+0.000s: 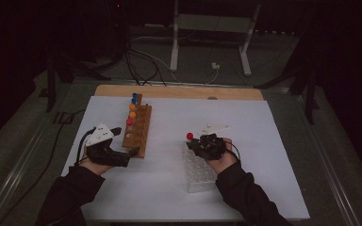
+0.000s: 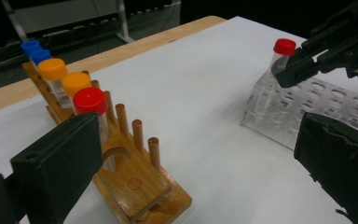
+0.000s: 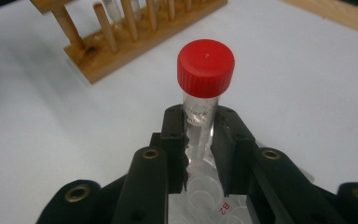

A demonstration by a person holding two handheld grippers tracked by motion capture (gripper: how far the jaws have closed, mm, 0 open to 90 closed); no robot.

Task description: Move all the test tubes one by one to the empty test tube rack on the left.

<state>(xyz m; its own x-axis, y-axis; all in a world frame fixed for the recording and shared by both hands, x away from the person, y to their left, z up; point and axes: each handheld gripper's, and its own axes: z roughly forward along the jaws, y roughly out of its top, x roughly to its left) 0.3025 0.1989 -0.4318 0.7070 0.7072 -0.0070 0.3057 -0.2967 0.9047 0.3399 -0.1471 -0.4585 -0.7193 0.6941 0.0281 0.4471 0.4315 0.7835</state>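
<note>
The red-capped test tube (image 3: 205, 93) stands upright at the far left corner of the clear plastic rack (image 1: 199, 176), its lower end in or just over a corner well; I cannot tell how deep it sits. The right gripper (image 3: 199, 144) has it pinched on the glass just under the cap, the jaws narrow and pressed against both sides. The clear rack lies on the white worktop (image 1: 169, 188) right of the middle, toward the near edge.

Across the sheet, near the left edge, a wooden peg rack (image 1: 137, 130) runs front to back. It holds another red-capped tube (image 2: 90, 101) and, beyond that, two orange-capped tubes (image 2: 52, 69) and two blue-capped tubes (image 2: 31, 46). The left gripper (image 1: 104, 147) rests just beside the wooden rack's near end, its jaws wide apart with nothing between them.

To my eye the step in hand is seating or lifting this tube at the corner well. Doing it well means keeping the tube plumb and moving it straight along its own axis, so the glass does not bind on the well's rim and tip the light plastic rack. The free gripper could steady that rack.
</note>
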